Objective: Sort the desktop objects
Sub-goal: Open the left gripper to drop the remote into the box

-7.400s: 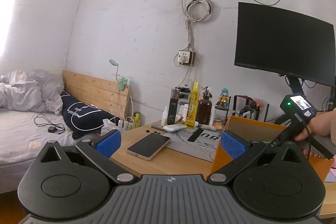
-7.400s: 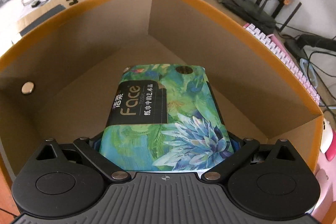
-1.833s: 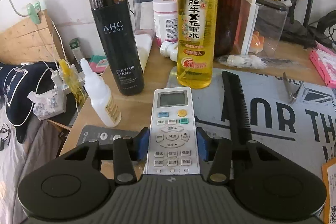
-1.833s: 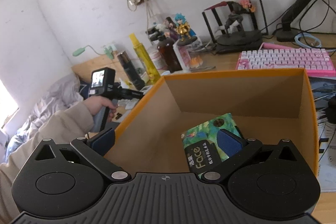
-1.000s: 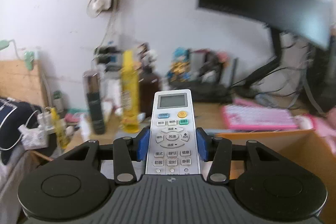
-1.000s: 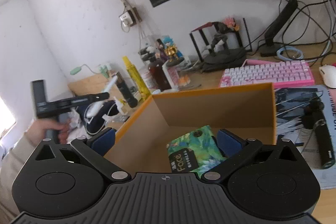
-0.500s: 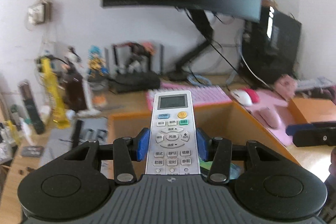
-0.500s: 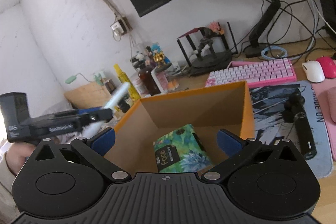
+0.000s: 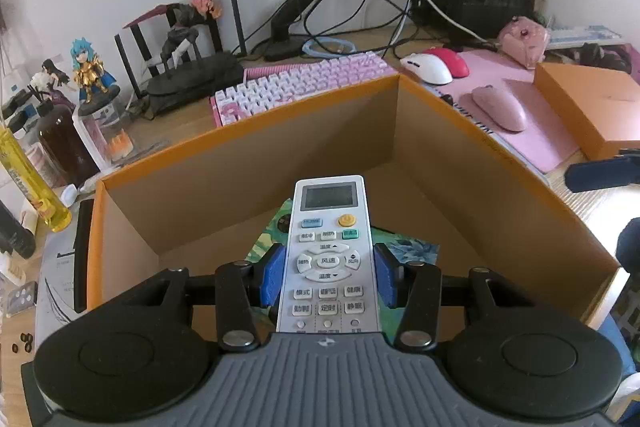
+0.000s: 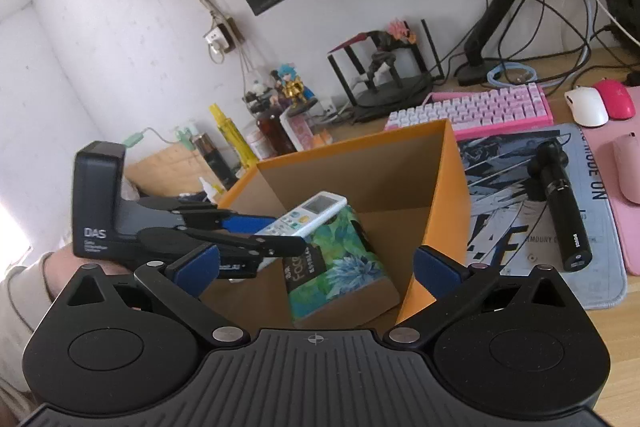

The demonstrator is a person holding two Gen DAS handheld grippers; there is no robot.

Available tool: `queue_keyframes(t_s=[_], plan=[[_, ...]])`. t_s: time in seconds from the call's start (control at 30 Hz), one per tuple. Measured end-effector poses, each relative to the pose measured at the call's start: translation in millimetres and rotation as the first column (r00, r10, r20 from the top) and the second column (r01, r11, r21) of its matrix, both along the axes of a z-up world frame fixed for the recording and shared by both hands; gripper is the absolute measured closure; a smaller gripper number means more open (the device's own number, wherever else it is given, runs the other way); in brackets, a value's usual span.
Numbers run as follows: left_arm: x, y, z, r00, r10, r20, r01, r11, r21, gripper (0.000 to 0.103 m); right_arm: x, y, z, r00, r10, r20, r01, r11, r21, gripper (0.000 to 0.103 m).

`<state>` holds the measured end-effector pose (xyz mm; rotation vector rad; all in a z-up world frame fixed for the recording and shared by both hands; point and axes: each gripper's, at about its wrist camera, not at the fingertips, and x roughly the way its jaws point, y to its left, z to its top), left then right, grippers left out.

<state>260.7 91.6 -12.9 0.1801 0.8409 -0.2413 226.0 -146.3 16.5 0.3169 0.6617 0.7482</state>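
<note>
My left gripper (image 9: 327,277) is shut on a white remote control (image 9: 328,239), its blue pads pressing the remote's two long sides. It holds the remote over the open orange cardboard box (image 9: 248,143), above a green floral tissue pack (image 9: 404,251) lying on the box floor. In the right wrist view the same left gripper (image 10: 256,231) reaches in from the left with the remote control (image 10: 308,213) over the tissue pack (image 10: 340,259). My right gripper (image 10: 316,267) stands open at the near side of the box (image 10: 448,187), nothing between its fingers.
Behind the box lie a pink keyboard (image 9: 304,83), a white mouse (image 9: 428,67) and pink mice (image 9: 498,107) on a pink mat. Bottles and figurines (image 9: 88,75) crowd the left back. A second orange box (image 9: 588,107) sits right. A black cylinder (image 10: 560,215) lies on the desk mat.
My left gripper has swung right and down with the remote, from facing the bottles and monitor to hanging over the box. The right gripper has drawn back a little from the box.
</note>
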Motion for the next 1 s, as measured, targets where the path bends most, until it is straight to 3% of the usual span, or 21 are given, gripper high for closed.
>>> queue_keyframes(t_s=[0.13, 0.33, 0.6, 0.77, 1.0], plan=[[-1.3, -1.0, -4.7, 1.0, 0.004, 0.0, -0.004, 1.0, 0.01, 0.054, -0.3, -1.2, -2.6, 1.0, 0.004, -0.003, -0.004, 1.0, -0.001, 0.0], [-6.1, -1.1, 6.8, 0.998, 0.035, 0.053, -0.035, 0.999, -0.004, 0.032, -4.9, -2.9, -4.7, 1.0, 0.008, -0.004, -0.008, 1.0, -0.004, 0.0], [-28.9, 5.4, 24.7, 0.986, 0.08, 0.148, -0.072, 0.996, -0.055, 0.023, -15.9, -12.4, -3.5, 1.0, -0.01, 0.009, 0.01, 1.0, 0.001, 0.0], [-53.0, 12.0, 32.6, 0.967, 0.139, 0.212, -0.118, 0.987, -0.108, 0.02, -24.3, -21.2, -0.2, 0.999, -0.024, 0.03, 0.023, 1.0, 0.007, 0.0], [-100.2, 11.9, 44.9, 0.915, 0.22, 0.337, -0.156, 0.966, -0.207, 0.018, -41.2, -36.4, 8.6, 0.993, -0.056, 0.104, 0.055, 0.998, 0.012, 0.0]])
